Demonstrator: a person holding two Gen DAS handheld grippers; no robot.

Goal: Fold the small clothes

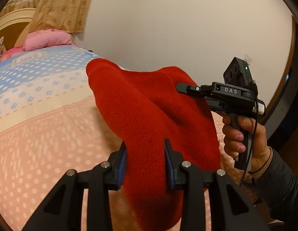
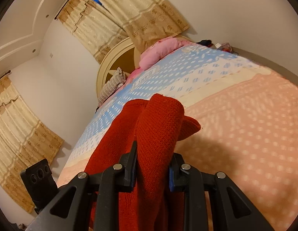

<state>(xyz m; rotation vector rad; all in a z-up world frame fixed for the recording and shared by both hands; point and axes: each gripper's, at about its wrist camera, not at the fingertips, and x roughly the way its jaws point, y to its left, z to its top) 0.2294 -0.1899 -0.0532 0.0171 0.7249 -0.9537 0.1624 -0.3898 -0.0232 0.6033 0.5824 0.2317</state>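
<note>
A small red knitted garment (image 1: pixel 149 115) hangs in the air above the bed, held between both grippers. My left gripper (image 1: pixel 147 154) is shut on its near edge, red cloth filling the gap between the blue pads. My right gripper (image 1: pixel 179 86) shows in the left wrist view at the right, its fingers reaching into the far edge of the cloth. In the right wrist view my right gripper (image 2: pixel 153 157) is shut on a bunched fold of the red garment (image 2: pixel 156 123), which drapes forward over the bed.
The bed (image 1: pixel 43 127) carries a dotted pink, cream and blue cover (image 2: pixel 245 125). A pink pillow (image 1: pixel 46 38) lies at the headboard. Beige curtains (image 2: pixel 114 19) hang behind. A plain wall (image 1: pixel 178 28) stands to the right.
</note>
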